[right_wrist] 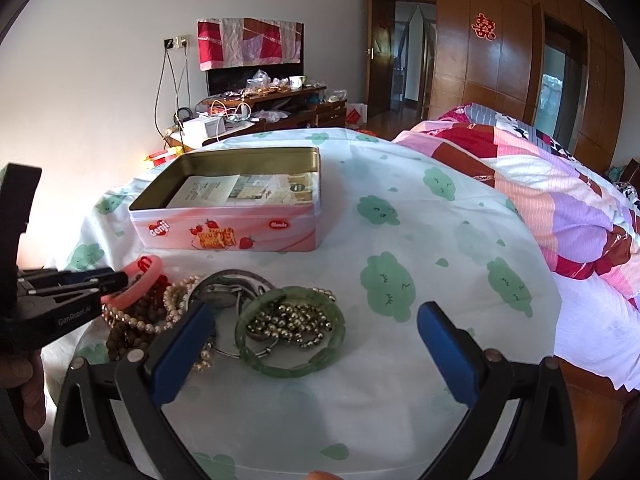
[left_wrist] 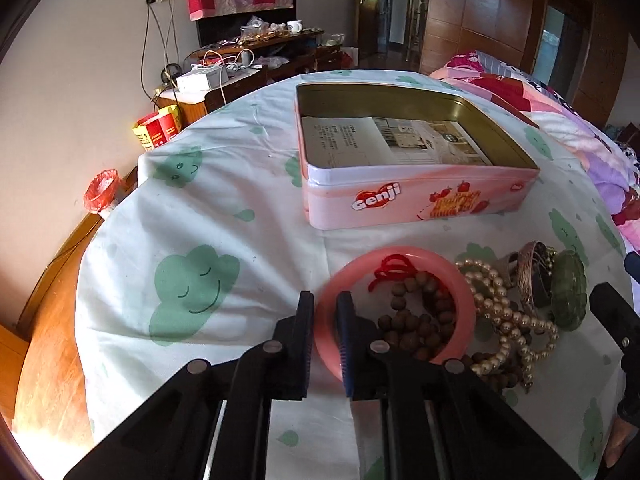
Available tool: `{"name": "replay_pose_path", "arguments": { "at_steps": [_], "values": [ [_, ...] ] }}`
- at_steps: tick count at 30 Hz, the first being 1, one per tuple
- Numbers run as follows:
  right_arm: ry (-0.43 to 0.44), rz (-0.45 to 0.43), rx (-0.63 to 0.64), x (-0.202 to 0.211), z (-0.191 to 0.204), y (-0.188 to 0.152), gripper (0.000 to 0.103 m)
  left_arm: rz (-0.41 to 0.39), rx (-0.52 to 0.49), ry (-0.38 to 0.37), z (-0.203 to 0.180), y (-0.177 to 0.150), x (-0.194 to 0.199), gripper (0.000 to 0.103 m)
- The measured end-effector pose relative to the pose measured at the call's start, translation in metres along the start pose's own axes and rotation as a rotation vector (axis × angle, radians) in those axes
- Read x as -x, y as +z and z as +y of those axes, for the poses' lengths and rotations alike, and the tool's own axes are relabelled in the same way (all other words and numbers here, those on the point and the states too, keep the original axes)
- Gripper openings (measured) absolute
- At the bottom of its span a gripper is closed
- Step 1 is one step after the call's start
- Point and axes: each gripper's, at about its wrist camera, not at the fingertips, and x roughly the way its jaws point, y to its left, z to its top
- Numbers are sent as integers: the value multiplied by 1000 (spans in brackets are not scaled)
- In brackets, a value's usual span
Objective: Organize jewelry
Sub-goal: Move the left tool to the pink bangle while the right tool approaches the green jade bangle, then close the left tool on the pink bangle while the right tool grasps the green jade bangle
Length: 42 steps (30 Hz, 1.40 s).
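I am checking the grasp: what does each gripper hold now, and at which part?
The left gripper pinches the pink bangle across its near-left rim. The right gripper is open and holds nothing.

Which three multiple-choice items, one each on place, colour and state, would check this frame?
1. Where is the tin relative to the jewelry pile? A beyond it B under it C left of it
2. What colour is the bangle between the left tool's fingers? A green B pink C gold
3. How is the right tool? A open B shut on pearls C shut on the tin

A: the tin stands farther back on the cloth.
B: the clamped ring is pink.
A: its fingers stand wide apart, holding nothing.
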Motion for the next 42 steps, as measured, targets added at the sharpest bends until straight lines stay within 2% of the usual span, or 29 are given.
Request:
{"name": "replay_pose_path", "arguments": {
  "at_steps": [9,23,27,32,35,38,42],
  "values": [
    [5,22,-13,-5,-3,-1,103,-21,38,-58,10,-2,8,9],
    [-22,10,11,-9,-7,-2,103,-171,23,-24,8,10,43,8],
    [13,31,13,-13,-9,-2,90,-185,26,-29,7,13,46,8],
    [46,38,40,-12,-8,-3,85,-196,25,-35,7,14,48,8],
    [69,36,37,-11,-8,-2,85,-195,27,-38,7,13,49,8],
    [73,63,67,-16,-2,-2,93,-190,28,-42,7,12,48,8],
    [101,103,73,-27,-2,-1,93,-184,23,-46,5,11,47,8]
  ]
}}
